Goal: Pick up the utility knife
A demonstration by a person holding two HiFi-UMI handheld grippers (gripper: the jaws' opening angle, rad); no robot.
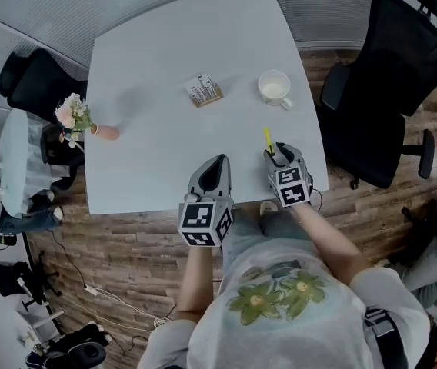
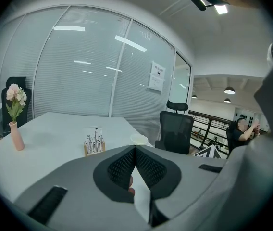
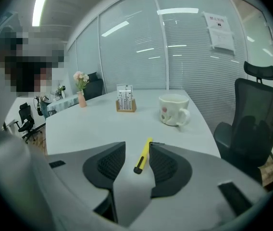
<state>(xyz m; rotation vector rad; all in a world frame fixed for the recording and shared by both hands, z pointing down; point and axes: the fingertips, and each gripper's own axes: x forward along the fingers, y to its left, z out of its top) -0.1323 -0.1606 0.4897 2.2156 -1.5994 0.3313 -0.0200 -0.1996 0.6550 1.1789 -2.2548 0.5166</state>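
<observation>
Left gripper [image 1: 217,164] is hovering idle over the desk's [image 1: 149,60] 6 o'clock edge in the head view. The right gripper [image 1: 278,154] beside it is pointing toward 12 o'clock at the knife [image 1: 268,140], which is lying on the desk with its near end at the gripper's tips. A mug [image 1: 274,88] is standing farther toward 12.

In the left gripper view, the left gripper [image 2: 135,149] is keeping its jaws pressed together on nothing.

In the right gripper view, the right gripper [image 3: 136,147] is holding its jaws apart, with the knife [image 3: 142,156] lying flat between them, nearer the 3 o'clock jaw. Whether it is touching that jaw is unclear.

The approach is looking done, while closing on the knife and lifting it are remaining.
</observation>
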